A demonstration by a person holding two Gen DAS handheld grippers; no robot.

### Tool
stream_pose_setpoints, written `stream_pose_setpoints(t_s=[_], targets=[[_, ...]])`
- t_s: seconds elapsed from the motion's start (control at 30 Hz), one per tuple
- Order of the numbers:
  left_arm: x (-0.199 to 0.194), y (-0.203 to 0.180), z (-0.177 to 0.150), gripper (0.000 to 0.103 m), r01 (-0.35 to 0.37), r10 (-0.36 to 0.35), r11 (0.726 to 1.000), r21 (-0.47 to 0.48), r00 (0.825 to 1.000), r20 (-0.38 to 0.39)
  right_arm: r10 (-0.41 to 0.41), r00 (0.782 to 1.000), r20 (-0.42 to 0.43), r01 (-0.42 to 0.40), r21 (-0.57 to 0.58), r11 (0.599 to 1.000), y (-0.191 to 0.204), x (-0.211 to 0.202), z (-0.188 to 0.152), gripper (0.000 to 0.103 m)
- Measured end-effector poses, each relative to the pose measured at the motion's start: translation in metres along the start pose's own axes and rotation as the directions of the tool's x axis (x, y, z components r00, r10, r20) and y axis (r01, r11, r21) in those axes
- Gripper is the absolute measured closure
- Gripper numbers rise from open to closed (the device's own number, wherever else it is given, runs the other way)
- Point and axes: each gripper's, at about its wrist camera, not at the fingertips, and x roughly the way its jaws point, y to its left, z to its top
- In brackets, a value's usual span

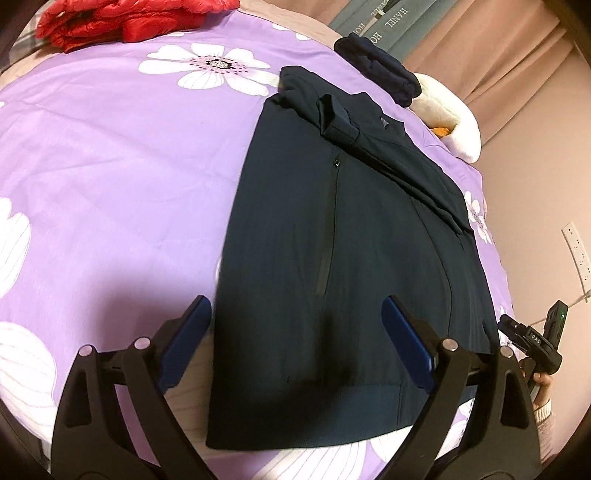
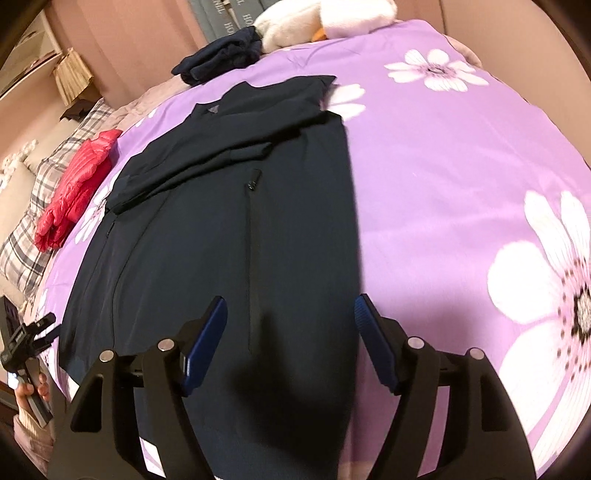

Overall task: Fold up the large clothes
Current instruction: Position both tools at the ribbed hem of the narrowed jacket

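Note:
A dark navy jacket [image 1: 332, 240] lies flat on the purple flowered bedspread [image 1: 110, 166], one side and a sleeve folded over its front; it also shows in the right wrist view [image 2: 229, 229]. My left gripper [image 1: 299, 332] is open and empty, hovering above the jacket's hem, its fingers straddling the left part. My right gripper [image 2: 291, 332] is open and empty above the hem, near the jacket's right edge. The other gripper shows at the edge of each view, at the right of the left wrist view [image 1: 532, 339] and at the left of the right wrist view [image 2: 22, 339].
A red puffy jacket [image 1: 122, 22] lies at the bed's far side; it also shows in the right wrist view [image 2: 74, 192]. A folded dark garment [image 1: 380, 70] and a white plush toy [image 1: 454, 114] sit by the wall. Plaid pillows [image 2: 33, 206] lie past the red jacket. A wall socket [image 1: 576, 254] is on the right.

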Motion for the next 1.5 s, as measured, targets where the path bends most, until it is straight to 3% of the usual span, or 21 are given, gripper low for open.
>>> stream_pose_setpoints(t_s=[0.33, 0.77, 0.97, 1.23, 1.5], targets=[[-0.007, 0.004, -0.008, 0.008, 0.012, -0.012, 1.000, -0.013, 1.000, 0.008, -0.014, 1.000, -0.022, 0.015, 0.038, 0.999, -0.013, -0.011, -0.020, 0.031], [-0.003, 0.013, -0.010, 0.008, 0.045, -0.045, 0.998, -0.037, 0.999, -0.001, 0.030, 0.996, -0.088, -0.029, 0.021, 0.999, -0.011, -0.006, -0.036, 0.031], [0.006, 0.014, -0.005, 0.008, 0.092, -0.093, 0.995, -0.030, 0.995, -0.030, 0.085, 0.991, -0.103, -0.081, 0.043, 0.996, -0.009, 0.003, -0.033, 0.031], [0.021, 0.013, 0.013, 0.008, 0.211, -0.215, 0.976, -0.055, 0.973, -0.081, 0.183, 0.976, -0.120, -0.174, 0.077, 0.982, -0.006, 0.016, -0.020, 0.031], [0.038, 0.005, 0.028, 0.008, 0.244, -0.249, 0.968, -0.056, 0.962, -0.108, 0.231, 0.965, -0.125, -0.219, 0.105, 0.970, -0.004, 0.029, -0.002, 0.031]])
